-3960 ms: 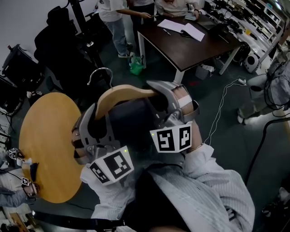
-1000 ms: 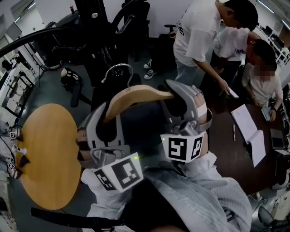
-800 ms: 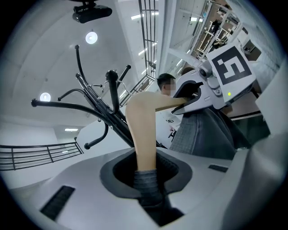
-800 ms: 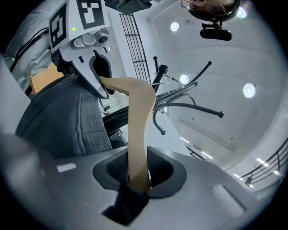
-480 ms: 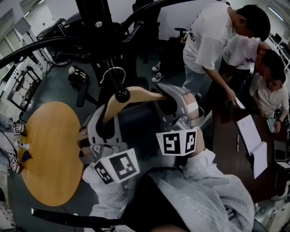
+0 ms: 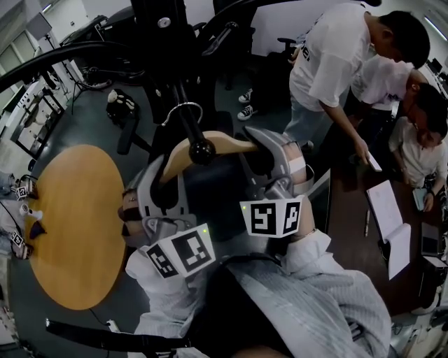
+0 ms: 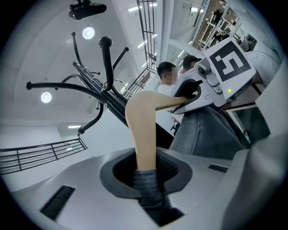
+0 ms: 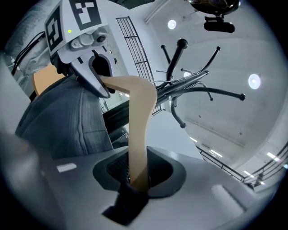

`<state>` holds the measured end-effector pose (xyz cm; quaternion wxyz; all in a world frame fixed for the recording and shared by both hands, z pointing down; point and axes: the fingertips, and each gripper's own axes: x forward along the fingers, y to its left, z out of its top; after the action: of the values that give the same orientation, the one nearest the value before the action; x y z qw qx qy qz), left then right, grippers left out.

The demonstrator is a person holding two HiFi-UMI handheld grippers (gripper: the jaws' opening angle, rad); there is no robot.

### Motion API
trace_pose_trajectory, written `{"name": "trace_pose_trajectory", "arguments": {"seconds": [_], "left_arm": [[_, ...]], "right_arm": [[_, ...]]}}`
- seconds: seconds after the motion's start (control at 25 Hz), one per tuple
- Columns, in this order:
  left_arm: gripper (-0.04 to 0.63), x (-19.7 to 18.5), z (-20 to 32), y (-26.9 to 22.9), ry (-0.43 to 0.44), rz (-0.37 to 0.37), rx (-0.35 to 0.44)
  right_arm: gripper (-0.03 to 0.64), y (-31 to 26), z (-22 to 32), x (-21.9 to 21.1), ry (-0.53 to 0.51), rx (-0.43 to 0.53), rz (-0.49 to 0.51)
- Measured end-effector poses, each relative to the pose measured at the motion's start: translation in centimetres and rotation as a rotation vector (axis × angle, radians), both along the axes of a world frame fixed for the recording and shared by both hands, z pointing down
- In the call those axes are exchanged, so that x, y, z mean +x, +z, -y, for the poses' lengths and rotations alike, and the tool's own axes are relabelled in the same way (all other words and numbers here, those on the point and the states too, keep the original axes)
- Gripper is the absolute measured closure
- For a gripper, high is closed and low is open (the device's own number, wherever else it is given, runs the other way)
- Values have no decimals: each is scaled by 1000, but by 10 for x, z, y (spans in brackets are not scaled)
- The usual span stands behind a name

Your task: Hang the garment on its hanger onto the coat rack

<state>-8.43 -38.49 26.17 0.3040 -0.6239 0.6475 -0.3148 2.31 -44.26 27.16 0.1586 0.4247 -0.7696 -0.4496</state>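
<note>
A curved wooden hanger [image 6: 217,144] with a metal hook [image 6: 183,110] carries a dark grey garment [image 6: 210,192]. My left gripper [image 6: 162,183] is shut on the hanger's left end, my right gripper [image 6: 271,155] on its right end. A knobbed arm of the black coat rack [image 6: 201,152] crosses just over the hanger's middle, beside the hook. In the left gripper view the wooden arm [image 7: 141,130] rises out of my jaws toward the rack [image 7: 106,76], with the garment [image 7: 202,134] at right. The right gripper view shows the hanger [image 8: 139,130], the rack [image 8: 180,85] and the garment [image 8: 67,121].
A round wooden table [image 6: 70,231] lies at my left. People [image 6: 329,63] stand at the right by a dark desk [image 6: 350,210] with papers. Office chairs and the rack's other black arms [image 6: 63,59] fill the back. A ceiling camera [image 7: 87,9] hangs overhead.
The hanger and both grippers have come closer to the coat rack. A knobbed rack arm now lies over the hanger's middle, next to the hook. Both grips are unchanged.
</note>
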Motion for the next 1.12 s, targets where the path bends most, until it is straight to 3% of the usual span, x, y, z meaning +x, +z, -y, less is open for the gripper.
{"name": "trace_pose_trajectory", "arguments": {"seconds": [0.2, 0.44, 0.68, 0.88, 1.12], "left_arm": [[518, -2, -1, 0, -4, 12, 40], [512, 2, -5, -4, 39, -12, 50], [440, 7, -16, -11, 121, -9, 70], [430, 8, -25, -9, 131, 4, 59], [430, 4, -50, -16, 134, -28, 96]], "right_arm": [[537, -1, 0, -2, 8, 44, 4], [534, -2, -7, -1, -48, -24, 23], [467, -7, -28, -8, -148, -56, 2], [442, -2, -41, -6, -143, -76, -29], [440, -5, -58, 3, -148, -135, 63]]}}
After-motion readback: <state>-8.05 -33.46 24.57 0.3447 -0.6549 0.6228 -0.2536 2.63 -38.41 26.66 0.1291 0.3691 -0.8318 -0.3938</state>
